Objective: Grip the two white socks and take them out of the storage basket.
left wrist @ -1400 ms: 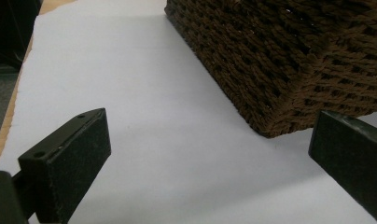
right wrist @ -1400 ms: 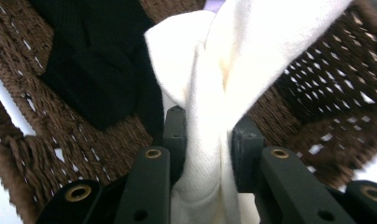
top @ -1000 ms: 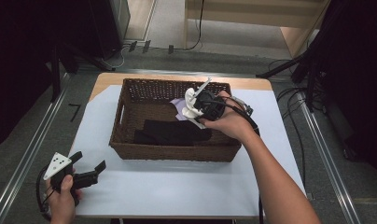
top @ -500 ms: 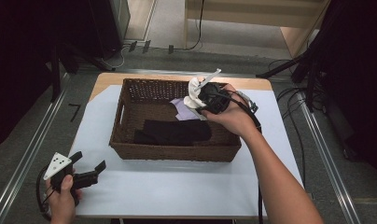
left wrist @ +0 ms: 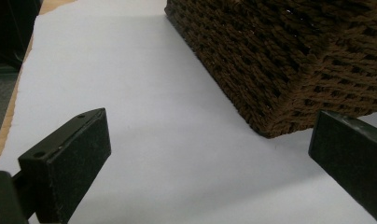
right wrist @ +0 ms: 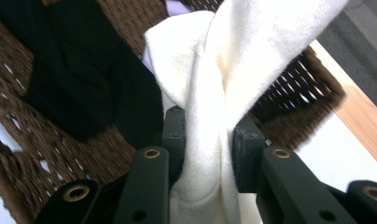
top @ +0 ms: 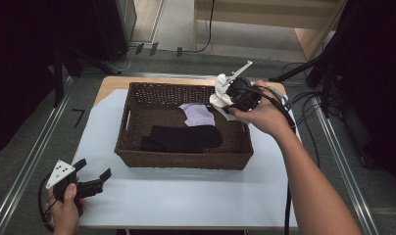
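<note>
The right claw (right wrist: 203,140) is clamped on a bunched white cloth (right wrist: 224,60), held above the far right corner of the brown wicker basket (top: 186,159). A black cloth (top: 184,138) and a pale purple one (top: 198,115) lie inside. To lift cleanly, I would raise the cloth fully over the rim before moving sideways. The right forearm reaches diagonally across the worktop (top: 186,196). The left claw (top: 90,178) rests apart, near left, beside the basket.
</note>
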